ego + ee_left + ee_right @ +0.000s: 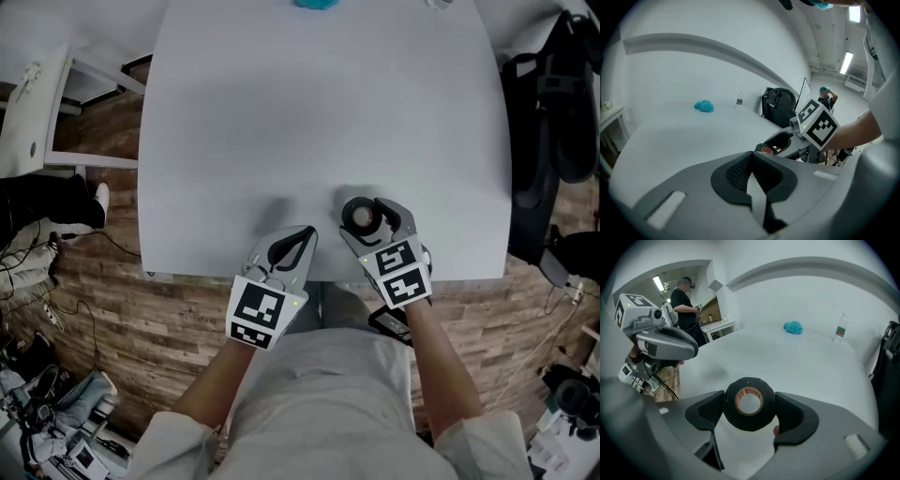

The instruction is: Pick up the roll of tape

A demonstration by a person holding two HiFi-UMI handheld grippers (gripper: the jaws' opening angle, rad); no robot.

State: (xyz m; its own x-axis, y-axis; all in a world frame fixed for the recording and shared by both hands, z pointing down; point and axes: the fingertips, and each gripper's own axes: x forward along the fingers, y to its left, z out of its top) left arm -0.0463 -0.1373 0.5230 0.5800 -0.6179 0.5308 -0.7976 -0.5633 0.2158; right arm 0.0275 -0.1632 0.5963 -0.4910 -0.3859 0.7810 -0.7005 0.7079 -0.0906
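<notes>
The roll of tape point(360, 217) is black with a pale core, and my right gripper point(368, 221) is shut on it near the front edge of the white table point(319, 112). In the right gripper view the roll of tape point(749, 403) stands on edge between the two dark pads point(708, 411) of the right gripper point(749, 405), its hole facing the camera, with the tabletop below it. My left gripper point(300, 238) hangs just left of it, jaws together and empty. In the left gripper view, the left gripper point(751, 161) shows its tips closed, with the tape point(766, 150) beyond.
A teal crumpled thing point(793, 327) and a small water bottle point(840, 329) sit at the table's far end. A black bag point(548, 122) hangs at the table's right side. A white desk point(28, 112) and cables lie left. A person point(684, 301) stands in the background.
</notes>
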